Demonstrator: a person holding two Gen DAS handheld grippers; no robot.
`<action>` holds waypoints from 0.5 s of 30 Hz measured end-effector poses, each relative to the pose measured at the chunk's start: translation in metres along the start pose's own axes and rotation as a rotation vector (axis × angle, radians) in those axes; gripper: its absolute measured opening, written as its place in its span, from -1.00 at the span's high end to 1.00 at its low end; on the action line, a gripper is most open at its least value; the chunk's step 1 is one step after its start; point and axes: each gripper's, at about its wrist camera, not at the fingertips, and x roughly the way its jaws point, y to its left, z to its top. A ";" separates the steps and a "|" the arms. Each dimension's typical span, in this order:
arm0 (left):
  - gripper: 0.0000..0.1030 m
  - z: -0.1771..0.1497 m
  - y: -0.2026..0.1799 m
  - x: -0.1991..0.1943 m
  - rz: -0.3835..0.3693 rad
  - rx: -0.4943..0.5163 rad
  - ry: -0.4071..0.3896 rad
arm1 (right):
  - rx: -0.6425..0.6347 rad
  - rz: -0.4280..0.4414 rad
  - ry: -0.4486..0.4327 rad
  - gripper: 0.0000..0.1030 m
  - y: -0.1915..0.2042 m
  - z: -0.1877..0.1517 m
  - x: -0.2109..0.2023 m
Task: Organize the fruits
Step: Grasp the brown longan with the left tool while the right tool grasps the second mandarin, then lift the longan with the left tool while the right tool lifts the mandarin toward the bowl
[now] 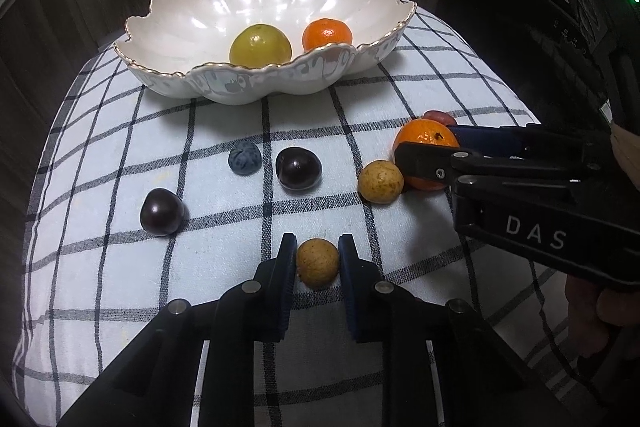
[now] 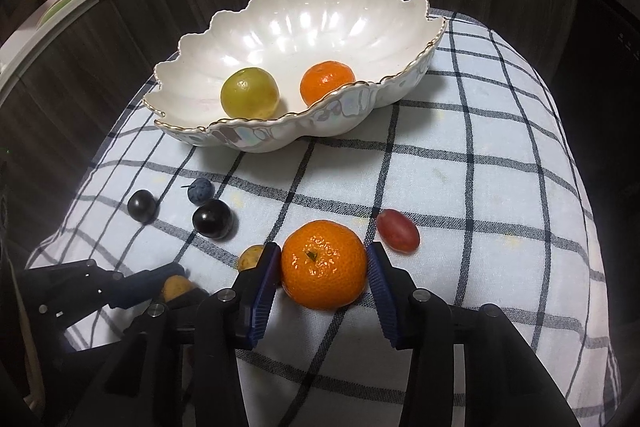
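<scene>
A white scalloped bowl (image 1: 168, 27) (image 2: 360, 23) at the back of the checked cloth holds a yellow-green fruit (image 1: 260, 45) (image 2: 249, 92) and a mandarin (image 1: 327, 34) (image 2: 326, 79). My left gripper (image 1: 317, 251) is closed around a small tan fruit (image 1: 317, 262) (image 2: 176, 287) that rests on the cloth. My right gripper (image 2: 323, 258) (image 1: 428, 143) is closed around a larger mandarin (image 2: 323, 269) (image 1: 426, 135), also on the cloth.
Loose on the cloth (image 1: 224, 131) lie two dark plums (image 1: 298, 169) (image 1: 161, 211), a blueberry (image 1: 245, 157), a second tan fruit (image 1: 380, 181) and a red grape (image 2: 397, 230). A dark wooden wall stands behind, and the cloth's edges drop off at the sides.
</scene>
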 end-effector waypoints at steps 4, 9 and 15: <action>0.58 0.001 0.000 -0.002 -0.001 0.000 -0.007 | 0.007 0.001 -0.003 0.13 -0.002 0.000 -0.002; 0.58 0.003 0.001 -0.006 0.001 -0.002 -0.019 | 0.007 0.001 -0.015 0.13 -0.003 0.002 -0.006; 0.58 0.005 0.001 -0.011 0.009 -0.005 -0.034 | 0.008 0.002 -0.020 0.13 -0.004 0.002 -0.010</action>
